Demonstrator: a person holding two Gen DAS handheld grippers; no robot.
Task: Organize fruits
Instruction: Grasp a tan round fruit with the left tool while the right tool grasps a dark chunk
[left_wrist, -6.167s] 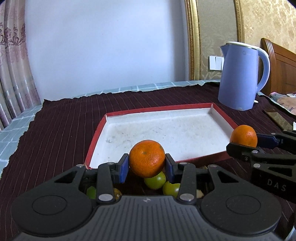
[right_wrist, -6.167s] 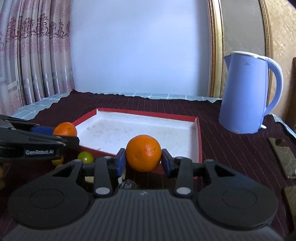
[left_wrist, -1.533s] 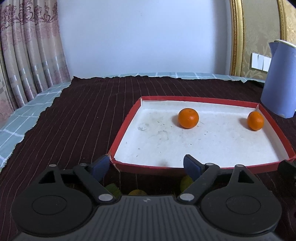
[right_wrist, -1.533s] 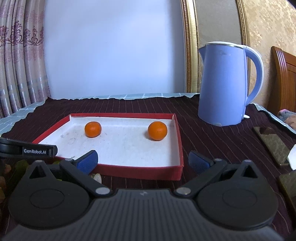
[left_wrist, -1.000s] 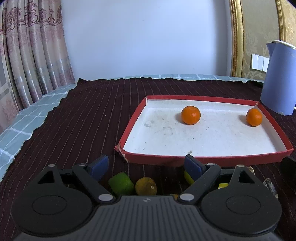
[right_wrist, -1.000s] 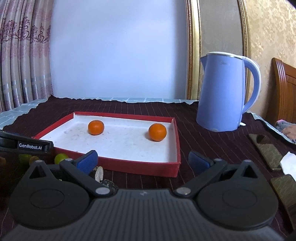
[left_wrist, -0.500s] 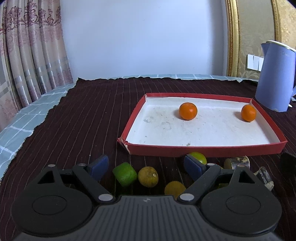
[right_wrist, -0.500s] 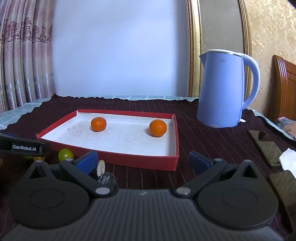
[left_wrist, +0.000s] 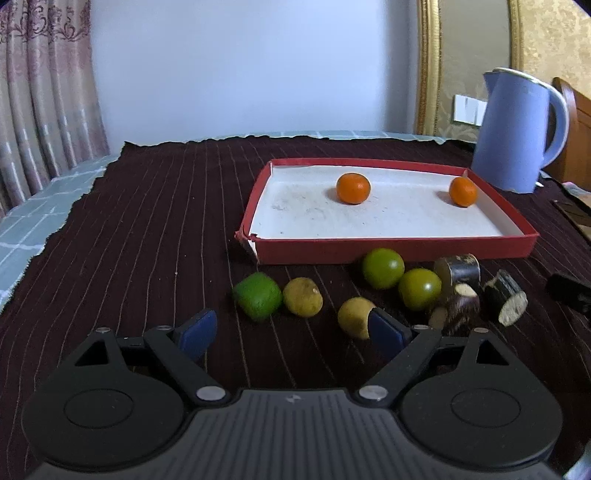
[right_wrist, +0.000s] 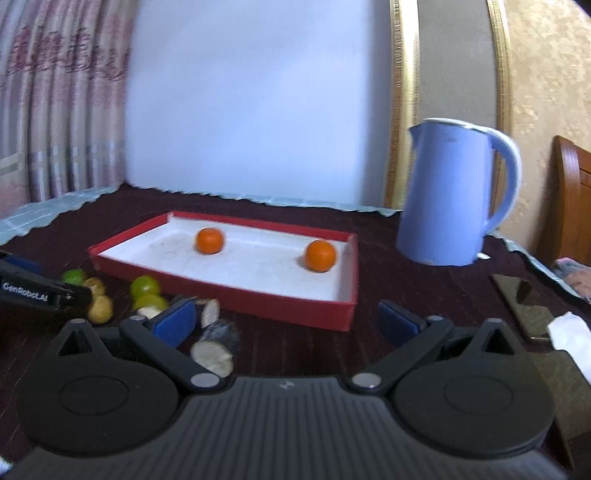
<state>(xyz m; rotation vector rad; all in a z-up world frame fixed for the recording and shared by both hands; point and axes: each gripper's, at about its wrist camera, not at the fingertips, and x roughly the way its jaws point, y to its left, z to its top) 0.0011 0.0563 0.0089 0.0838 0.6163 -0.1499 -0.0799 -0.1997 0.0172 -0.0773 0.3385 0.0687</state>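
A red tray (left_wrist: 391, 249) with a white floor holds two oranges (left_wrist: 352, 188) (left_wrist: 462, 191); it also shows in the right wrist view (right_wrist: 258, 299), with the oranges (right_wrist: 209, 240) (right_wrist: 320, 255) inside. On the cloth before it lie green fruits (left_wrist: 257, 296) (left_wrist: 382, 267) (left_wrist: 419, 288), yellowish fruits (left_wrist: 302, 297) (left_wrist: 355, 316) and dark sugarcane pieces (left_wrist: 458, 273) (left_wrist: 506, 297). My left gripper (left_wrist: 291, 330) is open and empty, just short of the loose fruits. My right gripper (right_wrist: 286, 321) is open and empty, near the tray's front right; cane pieces (right_wrist: 214, 349) lie by its left finger.
A blue kettle (left_wrist: 517, 129) (right_wrist: 450, 195) stands right of the tray. A phone (right_wrist: 524, 306) and white tissue (right_wrist: 569, 328) lie at the far right. The dark striped cloth (left_wrist: 147, 221) ends at a ragged left edge. The left gripper's finger (right_wrist: 40, 290) shows at the right view's left.
Both grippers released their oranges into the tray, opened, and pulled back from it. The loose fruits in front of the tray have come into full view.
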